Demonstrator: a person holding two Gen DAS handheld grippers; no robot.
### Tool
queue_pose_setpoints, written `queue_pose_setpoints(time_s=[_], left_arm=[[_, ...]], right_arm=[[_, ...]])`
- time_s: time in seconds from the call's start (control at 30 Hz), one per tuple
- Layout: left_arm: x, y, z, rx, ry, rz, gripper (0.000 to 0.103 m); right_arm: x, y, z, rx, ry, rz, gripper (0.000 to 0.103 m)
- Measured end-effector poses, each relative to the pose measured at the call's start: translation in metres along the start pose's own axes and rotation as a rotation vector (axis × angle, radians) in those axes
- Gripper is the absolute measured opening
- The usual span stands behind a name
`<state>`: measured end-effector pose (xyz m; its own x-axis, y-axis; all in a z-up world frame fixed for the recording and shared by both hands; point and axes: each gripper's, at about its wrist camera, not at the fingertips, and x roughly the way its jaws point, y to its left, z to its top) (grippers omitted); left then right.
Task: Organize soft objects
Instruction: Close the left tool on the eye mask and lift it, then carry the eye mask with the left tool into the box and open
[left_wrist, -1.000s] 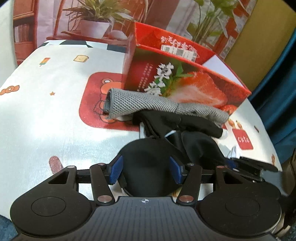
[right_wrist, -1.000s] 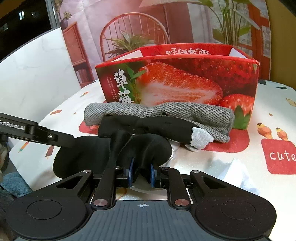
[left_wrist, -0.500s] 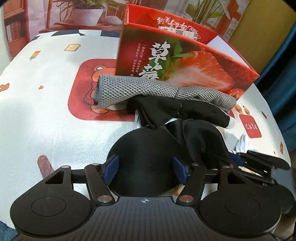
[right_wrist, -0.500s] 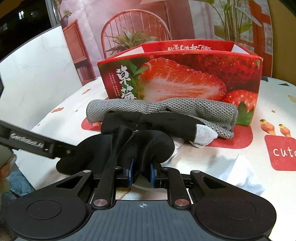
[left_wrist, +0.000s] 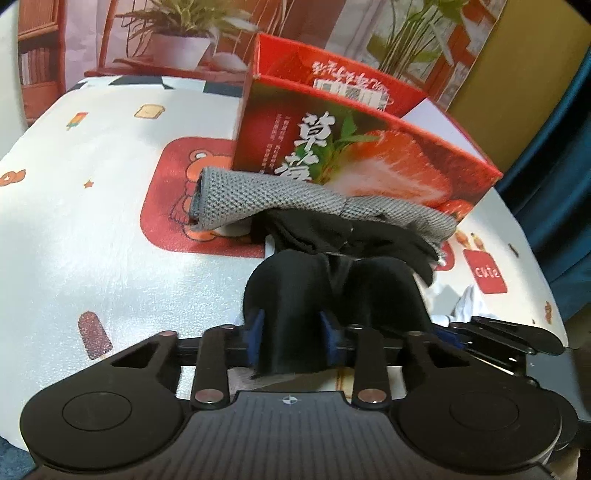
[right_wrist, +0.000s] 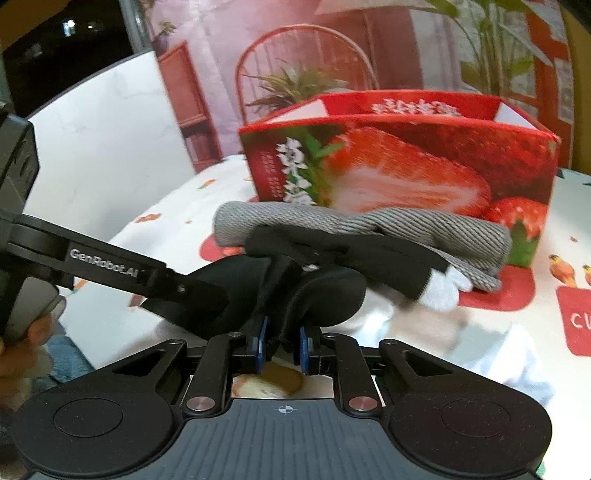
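A black soft cloth with two rounded lobes (left_wrist: 332, 288) lies at the table's near edge, held from both sides. My left gripper (left_wrist: 291, 332) is closing, and its blue pads pinch one bunched lobe. My right gripper (right_wrist: 282, 343) is shut on a fold of the same black cloth (right_wrist: 325, 295). The left gripper's arm (right_wrist: 110, 266) reaches in from the left of the right wrist view. Behind lie a black glove with a white fingertip (right_wrist: 369, 254) and a grey knitted cloth (left_wrist: 295, 199), both in front of a red strawberry box (left_wrist: 369, 162) with an open top.
The round table (left_wrist: 92, 221) has a white cover printed with red patches and small cartoons. A crumpled white cloth (right_wrist: 517, 354) lies to the right of the black pile. A potted plant (left_wrist: 177, 48) and a chair stand behind the table. A hand (right_wrist: 33, 332) shows at the left edge.
The left jaws have drawn together on the black cloth, bunching a lobe that lay flat between wide fingers. The right gripper has stayed shut on the cloth.
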<state>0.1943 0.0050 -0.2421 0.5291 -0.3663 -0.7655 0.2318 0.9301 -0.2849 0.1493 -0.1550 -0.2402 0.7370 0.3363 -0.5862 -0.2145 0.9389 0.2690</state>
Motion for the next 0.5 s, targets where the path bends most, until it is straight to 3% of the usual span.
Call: queue_pose_setpoints(time_s=[0.17, 0.5], left_arm=[[-0.015, -0.003, 0.000, 0.016, -0.059, -0.011, 0.022], [-0.042, -0.020, 0.007, 0.089, -0.201, -0.051, 0.021]], right_arm=[[-0.005, 0.007, 0.004, -0.027, -0.030, 0.024, 0.015], [-0.024, 0.012, 0.019, -0.059, -0.133, 0.003, 0.015]])
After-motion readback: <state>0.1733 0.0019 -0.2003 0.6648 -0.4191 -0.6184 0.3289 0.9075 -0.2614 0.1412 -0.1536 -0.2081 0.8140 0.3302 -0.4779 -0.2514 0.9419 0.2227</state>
